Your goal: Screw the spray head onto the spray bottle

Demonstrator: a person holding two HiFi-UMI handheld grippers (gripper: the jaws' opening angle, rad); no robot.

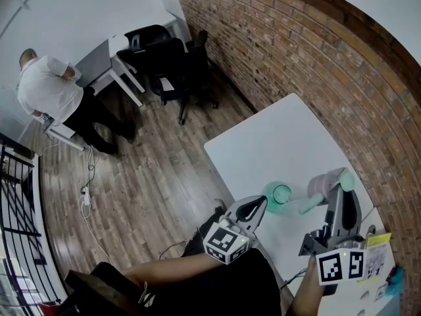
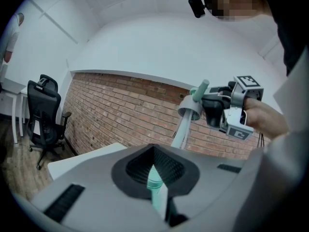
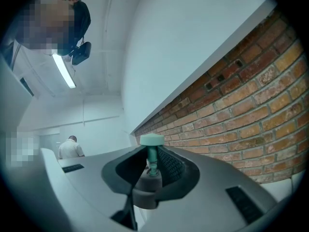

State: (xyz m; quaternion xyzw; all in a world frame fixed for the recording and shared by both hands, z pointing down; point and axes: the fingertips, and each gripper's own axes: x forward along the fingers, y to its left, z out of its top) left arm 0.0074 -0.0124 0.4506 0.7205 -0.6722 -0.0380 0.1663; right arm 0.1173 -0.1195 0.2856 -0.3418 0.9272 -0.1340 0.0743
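Spray head (image 1: 320, 186) is clamped in the right tool (image 1: 337, 191), whose jaws are partly closed on it. Its dip tube (image 1: 308, 207) points at the spray bottle (image 1: 279, 195); we cannot tell if the tip has entered. The left tool (image 1: 261, 209) is closed tight on the bottle. Both parts hang over the table (image 1: 276, 137) near its front edge.

Risks, as we judge them: the tube misses the mouth, or a tilted collar cross-threads. A slip here drops parts onto the floor (image 1: 145, 183). The brick wall (image 1: 296, 51) bounds the far side, and the tabletop ahead is bare.

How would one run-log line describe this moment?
left claw: shut on green translucent spray bottle | right claw: shut on grey-and-green spray head | status: head not yet screwed on
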